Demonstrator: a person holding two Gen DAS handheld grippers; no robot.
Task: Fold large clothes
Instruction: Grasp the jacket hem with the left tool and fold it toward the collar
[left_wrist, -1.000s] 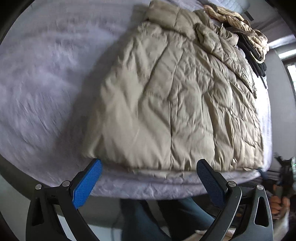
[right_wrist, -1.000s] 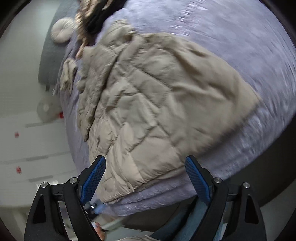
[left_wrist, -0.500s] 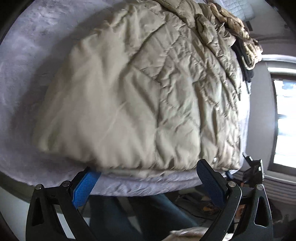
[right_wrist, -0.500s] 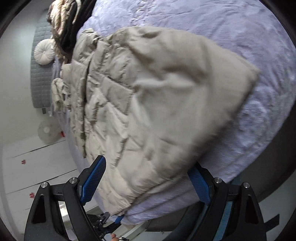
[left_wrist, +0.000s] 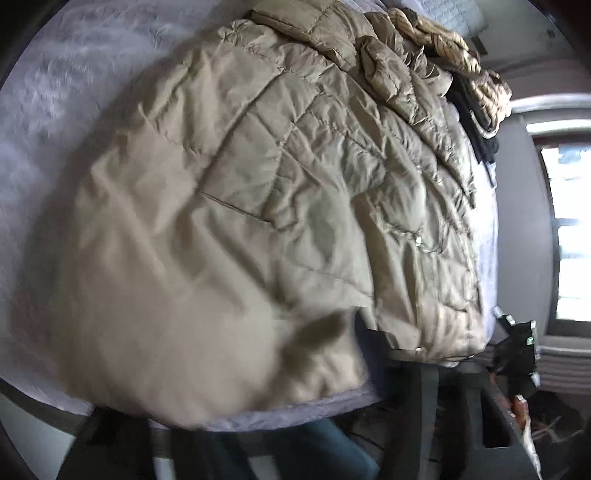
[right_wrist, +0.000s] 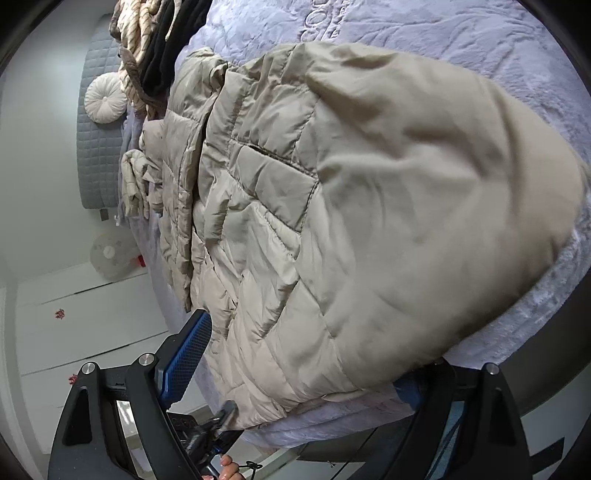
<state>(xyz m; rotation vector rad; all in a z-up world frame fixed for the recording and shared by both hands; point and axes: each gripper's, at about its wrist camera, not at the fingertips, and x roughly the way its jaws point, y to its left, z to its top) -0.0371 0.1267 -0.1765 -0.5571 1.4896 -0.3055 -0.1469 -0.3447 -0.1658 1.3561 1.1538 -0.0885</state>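
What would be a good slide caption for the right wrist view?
Right gripper with jaws wide astride the hem of a beige quilted jacket spread on a lavender bedspread.

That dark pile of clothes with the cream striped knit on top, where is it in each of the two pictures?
Left wrist view: the clothes pile sits at the upper right, beyond the far end of the beige puffer jacket.
Right wrist view: the clothes pile sits at the upper left, again past the jacket's far end, near a round white cushion.
Shared landmark: the beige puffer jacket spread on the lavender bedspread.
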